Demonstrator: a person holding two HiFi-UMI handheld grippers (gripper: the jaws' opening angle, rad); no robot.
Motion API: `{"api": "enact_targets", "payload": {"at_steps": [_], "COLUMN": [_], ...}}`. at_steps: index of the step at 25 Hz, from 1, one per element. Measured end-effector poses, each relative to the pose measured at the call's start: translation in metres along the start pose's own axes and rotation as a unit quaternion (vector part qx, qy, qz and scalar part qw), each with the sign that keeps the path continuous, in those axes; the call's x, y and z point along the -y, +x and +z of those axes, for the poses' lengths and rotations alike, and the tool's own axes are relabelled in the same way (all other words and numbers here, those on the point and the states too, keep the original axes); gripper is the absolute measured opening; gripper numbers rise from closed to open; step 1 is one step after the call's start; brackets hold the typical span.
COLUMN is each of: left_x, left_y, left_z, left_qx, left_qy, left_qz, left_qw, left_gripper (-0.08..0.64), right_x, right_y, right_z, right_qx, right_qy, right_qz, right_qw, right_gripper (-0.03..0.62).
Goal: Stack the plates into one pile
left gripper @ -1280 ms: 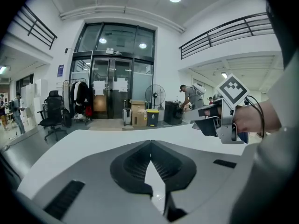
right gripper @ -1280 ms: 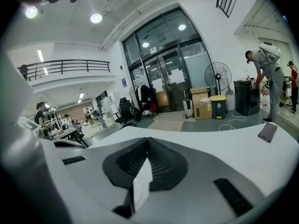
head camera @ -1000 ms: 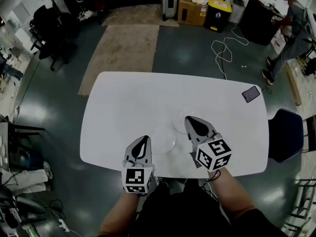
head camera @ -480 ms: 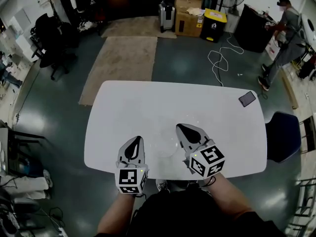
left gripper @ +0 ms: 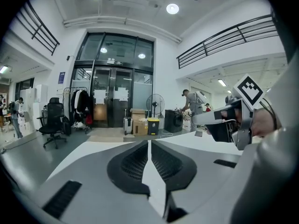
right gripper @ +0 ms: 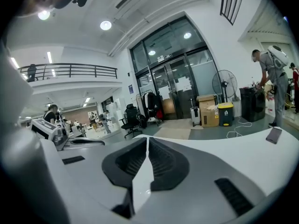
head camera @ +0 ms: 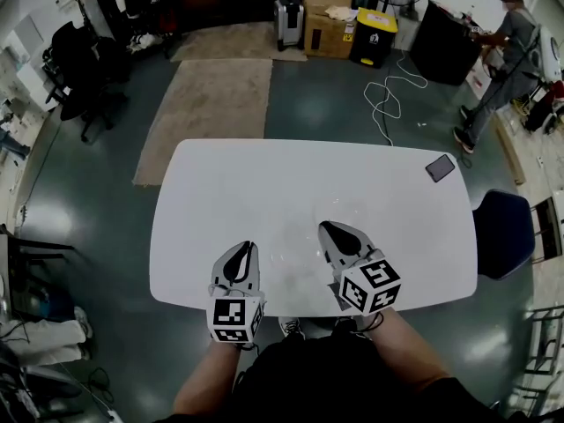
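Left gripper (head camera: 240, 256): jaws pressed together with nothing between them, low over the near part of the table (head camera: 264, 183).
Right gripper (head camera: 335, 234): jaws also closed and empty, beside the left one.
Plates (head camera: 286, 254): clear and barely visible, only a faint glint on the table between the two grippers; I cannot tell whether they are stacked.
Risk: see-through plates on white are easy to misjudge, so a closed claw could knock one toward the near edge.
Risk: a thin, slick rim may slip from the grip.

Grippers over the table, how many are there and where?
2. The left gripper is over the near edge of the table, left of centre; the right gripper is beside it, right of centre. Both are shut and empty. None looks hidden.
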State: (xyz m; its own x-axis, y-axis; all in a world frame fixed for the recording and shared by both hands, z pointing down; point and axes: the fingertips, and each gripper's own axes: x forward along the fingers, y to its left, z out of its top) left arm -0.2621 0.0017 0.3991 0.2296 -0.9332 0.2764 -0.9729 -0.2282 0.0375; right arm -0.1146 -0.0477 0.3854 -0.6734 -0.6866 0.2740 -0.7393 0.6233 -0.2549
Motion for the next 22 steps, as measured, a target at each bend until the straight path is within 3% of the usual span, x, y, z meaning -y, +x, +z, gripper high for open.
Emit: {"api": "enact_targets", "payload": {"at_steps": [2,4,10,22], "left_x": [-0.001,-0.002,-0.004,0.005], "left_y": [0.004,0.007,0.014,0.039], "left_z": [-0.008,-0.014,-0.030,-0.068], "left_qx": [-0.007,-0.015,-0.037,-0.083], "left_qy": [-0.001,0.000,0.001,-0.005], "left_qz": [-0.006,-0.011,-0.026,-0.046], "left_qw": [1.0000,0.9998,0.9989,0.9955], "left_gripper": [0.035,0.099,0.150,0.176], "right_x": [0.006,0.011,0.022,0.067], "right_y": [0.003,0.006,0.012,0.014], "right_z": [-0.009,-0.018,-0.045,-0.116], "right_qx": [-0.007,-0.015,-0.044,-0.110], "right_qy": [0.009,0.017,0.036,0.082], "right_qz": [-0.010,-0.018,-0.042,-0.085], "right_qw": [1.000,1.000,0.997,0.987], "right_gripper": [0.059,0.108,0.163,0.170]}}
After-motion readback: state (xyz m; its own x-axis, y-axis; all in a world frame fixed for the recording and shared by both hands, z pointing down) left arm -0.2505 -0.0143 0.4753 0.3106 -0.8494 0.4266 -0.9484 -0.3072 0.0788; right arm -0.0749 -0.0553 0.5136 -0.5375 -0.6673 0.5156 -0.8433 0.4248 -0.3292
